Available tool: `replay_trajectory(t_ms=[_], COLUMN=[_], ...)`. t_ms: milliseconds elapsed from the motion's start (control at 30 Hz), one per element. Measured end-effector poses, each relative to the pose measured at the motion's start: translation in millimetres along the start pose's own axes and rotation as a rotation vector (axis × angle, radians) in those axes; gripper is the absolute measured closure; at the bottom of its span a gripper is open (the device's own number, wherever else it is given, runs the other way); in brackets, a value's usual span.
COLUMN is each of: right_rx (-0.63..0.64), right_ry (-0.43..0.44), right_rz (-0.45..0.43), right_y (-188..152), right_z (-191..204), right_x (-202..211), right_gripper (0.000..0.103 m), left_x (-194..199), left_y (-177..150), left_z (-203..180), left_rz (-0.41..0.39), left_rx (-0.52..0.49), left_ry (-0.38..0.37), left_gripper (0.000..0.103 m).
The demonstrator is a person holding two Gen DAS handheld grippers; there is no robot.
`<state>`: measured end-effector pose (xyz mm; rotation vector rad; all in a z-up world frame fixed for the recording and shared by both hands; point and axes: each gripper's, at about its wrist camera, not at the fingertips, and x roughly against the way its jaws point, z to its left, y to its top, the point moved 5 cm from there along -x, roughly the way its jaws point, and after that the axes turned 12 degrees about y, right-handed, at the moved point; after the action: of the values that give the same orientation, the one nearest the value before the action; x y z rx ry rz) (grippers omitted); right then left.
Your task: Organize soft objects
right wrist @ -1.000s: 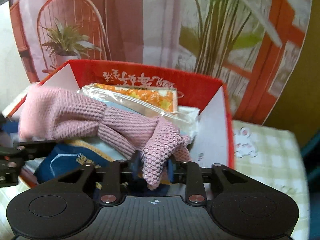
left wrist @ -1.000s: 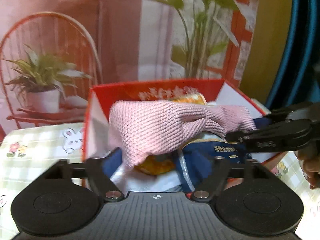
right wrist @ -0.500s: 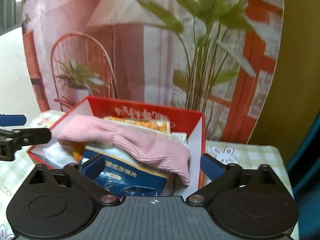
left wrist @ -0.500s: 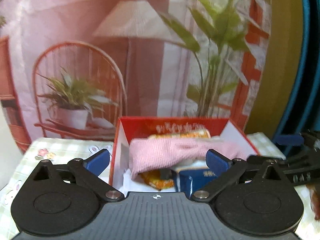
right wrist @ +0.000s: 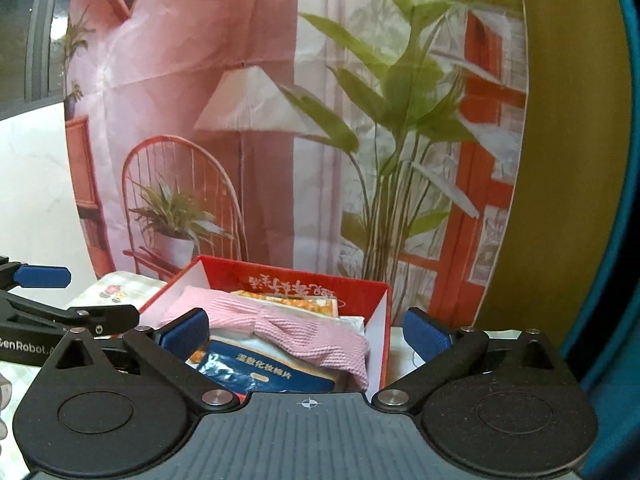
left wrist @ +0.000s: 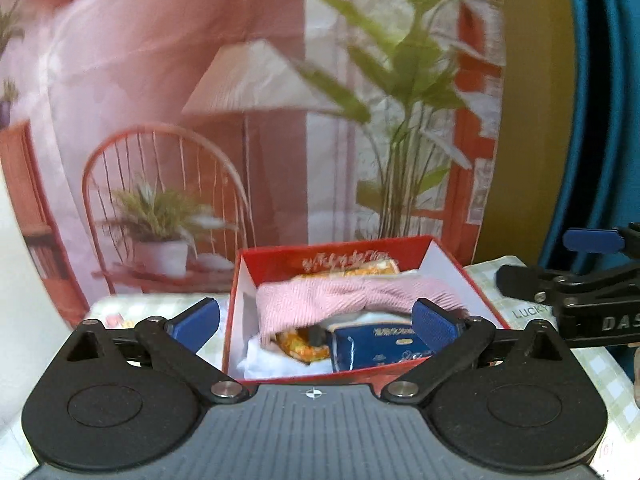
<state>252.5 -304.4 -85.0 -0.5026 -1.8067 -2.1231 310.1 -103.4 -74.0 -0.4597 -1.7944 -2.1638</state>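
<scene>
Pink knitted cloth [left wrist: 352, 300] draped across packets in the red box [right wrist: 376, 292]: light, limp, non-slippery; best pinched at its bunched middle. Left gripper [left wrist: 316, 316] and right gripper [right wrist: 306, 330] jaws released, empty.

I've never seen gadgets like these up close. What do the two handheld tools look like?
Both match: a grey ribbed body, black round-ended linkage arms with silver pivot pins, and blue finger pads. The left tool and right tool each carry a small crosshair mark; white lettering runs along their sides.
</scene>
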Motion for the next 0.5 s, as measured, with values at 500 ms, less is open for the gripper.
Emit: replay_trajectory(t_ms=[500], right_rx=[-0.063], right_ry=[0.023], right_rz=[-0.123], right_y=[34], right_z=[-6], right_x=[74], right_gripper=[0.0], left_x=[77], left_y=[53], left_z=[8], left_rz=[-0.13], left_rx=[-0.077], left_ry=[0.022], left_gripper=[0.0])
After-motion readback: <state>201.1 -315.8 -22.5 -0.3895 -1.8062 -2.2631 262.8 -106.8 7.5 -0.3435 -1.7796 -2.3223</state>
